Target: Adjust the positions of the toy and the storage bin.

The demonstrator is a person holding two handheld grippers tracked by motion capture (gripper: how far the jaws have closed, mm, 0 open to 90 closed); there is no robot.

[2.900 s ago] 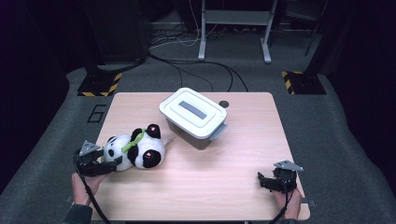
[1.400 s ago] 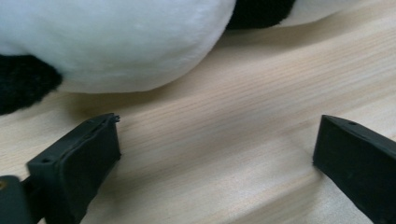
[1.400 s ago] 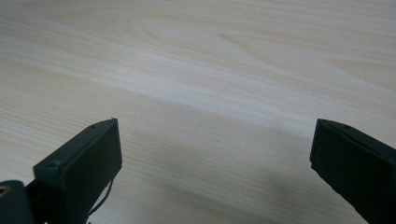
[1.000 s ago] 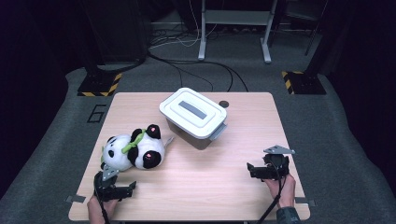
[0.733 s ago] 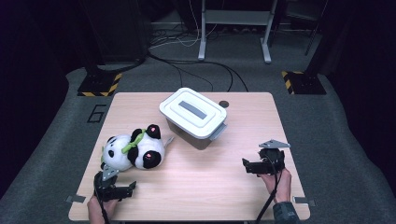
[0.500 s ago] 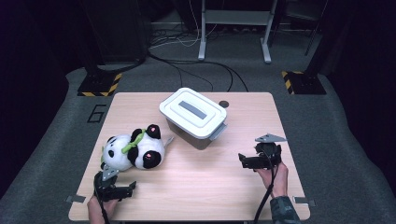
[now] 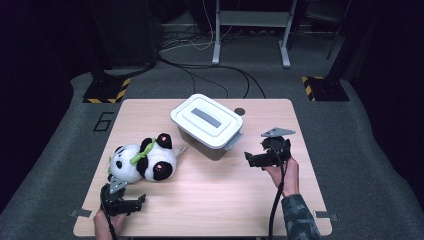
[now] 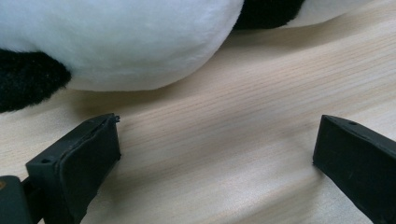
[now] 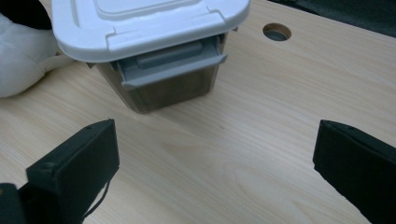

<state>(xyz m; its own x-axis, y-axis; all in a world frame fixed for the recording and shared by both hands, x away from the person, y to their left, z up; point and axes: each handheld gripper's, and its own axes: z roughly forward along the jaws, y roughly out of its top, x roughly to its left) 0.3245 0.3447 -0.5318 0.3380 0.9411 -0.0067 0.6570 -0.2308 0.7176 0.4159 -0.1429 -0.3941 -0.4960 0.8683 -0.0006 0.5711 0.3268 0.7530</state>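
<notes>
Storage box (image 7: 209,125) with its white lid (image 9: 140,21) on was what the right hand-held gripper (image 7: 256,159) pointed at; that gripper sat at about 4 o'clock from the box, near it but apart, held above the worktop (image 7: 220,195) in the person's right hand (image 7: 281,170). Its jaws were spread wide with nothing between them, and the right gripper view looked between them at the grey latch (image 9: 170,63) on the near end of the box, which hung just under the lid's rim. Beyond the box, at its 1 o'clock in the high view, a small round hole (image 7: 240,111) showed in the worktop.

At the worktop's 7 o'clock corner the left hand-held gripper (image 7: 134,202) lay low over the wood, jaws likewise spread and empty. Just past it, at its 12 o'clock, lay the panda toy (image 7: 142,161) on its side, close to the jaws but not touching them. The panda rested at 8 o'clock from the box, near it, with a green band (image 7: 141,151) around its neck.
</notes>
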